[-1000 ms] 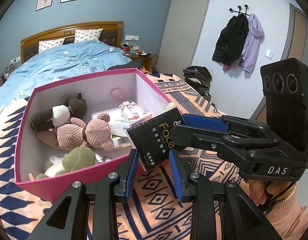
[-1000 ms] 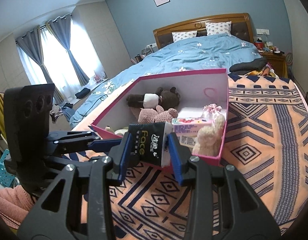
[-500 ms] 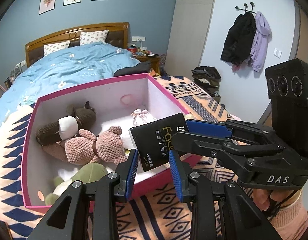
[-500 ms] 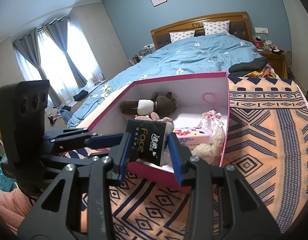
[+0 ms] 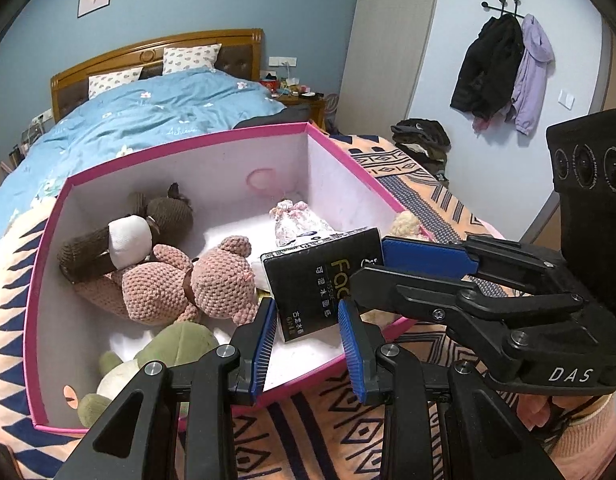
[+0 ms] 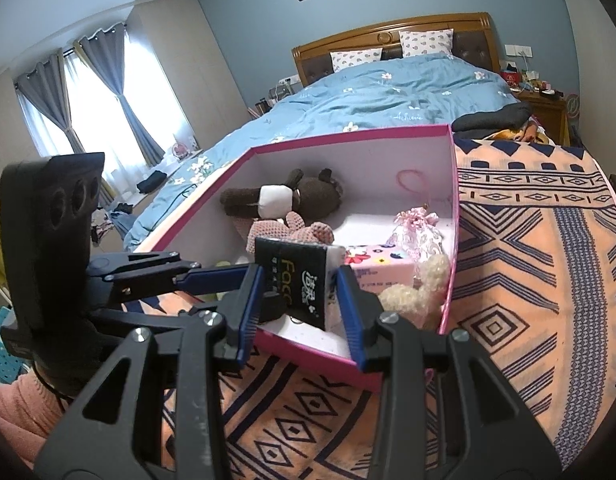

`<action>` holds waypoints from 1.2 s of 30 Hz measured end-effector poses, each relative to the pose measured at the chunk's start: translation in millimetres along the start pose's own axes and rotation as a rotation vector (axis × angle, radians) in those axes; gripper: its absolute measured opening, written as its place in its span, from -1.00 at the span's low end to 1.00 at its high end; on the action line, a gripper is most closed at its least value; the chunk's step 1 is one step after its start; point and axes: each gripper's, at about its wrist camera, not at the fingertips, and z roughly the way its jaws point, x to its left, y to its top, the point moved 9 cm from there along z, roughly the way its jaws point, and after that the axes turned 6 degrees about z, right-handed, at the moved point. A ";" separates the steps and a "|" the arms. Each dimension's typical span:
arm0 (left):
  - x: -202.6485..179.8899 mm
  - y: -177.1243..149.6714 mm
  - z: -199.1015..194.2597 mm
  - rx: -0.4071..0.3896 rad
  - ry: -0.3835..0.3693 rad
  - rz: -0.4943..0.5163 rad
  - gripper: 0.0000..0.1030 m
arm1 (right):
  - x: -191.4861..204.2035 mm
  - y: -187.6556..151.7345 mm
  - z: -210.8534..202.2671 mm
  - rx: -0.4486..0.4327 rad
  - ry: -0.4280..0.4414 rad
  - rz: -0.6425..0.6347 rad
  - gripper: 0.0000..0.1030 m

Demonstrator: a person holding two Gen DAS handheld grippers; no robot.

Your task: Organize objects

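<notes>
The right gripper (image 6: pixel 299 296) pinches a black tissue pack (image 6: pixel 295 280) above the pink box (image 5: pixel 187 146); beside the box, the left gripper (image 5: pixel 308 340) stands spread.

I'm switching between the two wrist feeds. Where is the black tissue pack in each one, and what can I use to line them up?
Left wrist: the black tissue pack sits just right of centre, over the pink box, pinched by the right gripper coming in from the right.
Right wrist: the pack is at centre, between the blue fingers, above the box's near wall.
Shared landmark: the brown knitted toy with the white band, by the box's far wall.
</notes>
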 end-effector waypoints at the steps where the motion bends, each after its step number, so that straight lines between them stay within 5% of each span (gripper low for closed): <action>1: 0.2 -0.1 -0.4 0.000 0.004 0.000 -0.38 | -0.5 -0.3 0.5 0.002 -0.001 0.003 -0.21; 7: 4.6 -2.5 -8.2 -0.018 0.040 0.000 -0.02 | -1.0 -1.1 -3.0 -0.007 -0.029 -0.002 -0.17; 16: -0.5 -15.1 -49.5 -0.129 0.096 0.037 0.78 | 13.1 -9.3 -24.1 -0.048 -0.026 -0.038 0.33; 19: 0.9 -25.4 -66.4 -0.165 0.126 0.027 0.99 | 22.9 -16.0 -35.4 -0.080 -0.046 -0.081 0.65; 24: 13.0 -53.5 -77.8 -0.177 0.228 -0.042 1.00 | 27.8 -33.7 -47.9 -0.129 -0.117 -0.100 1.00; 30: 28.2 -90.5 -77.3 -0.153 0.283 -0.142 1.00 | 24.9 -73.5 -42.3 -0.120 -0.260 -0.133 1.00; 36: 31.4 -109.0 -84.8 -0.138 0.344 -0.134 1.00 | 32.1 -98.4 -37.9 -0.109 -0.293 -0.152 1.00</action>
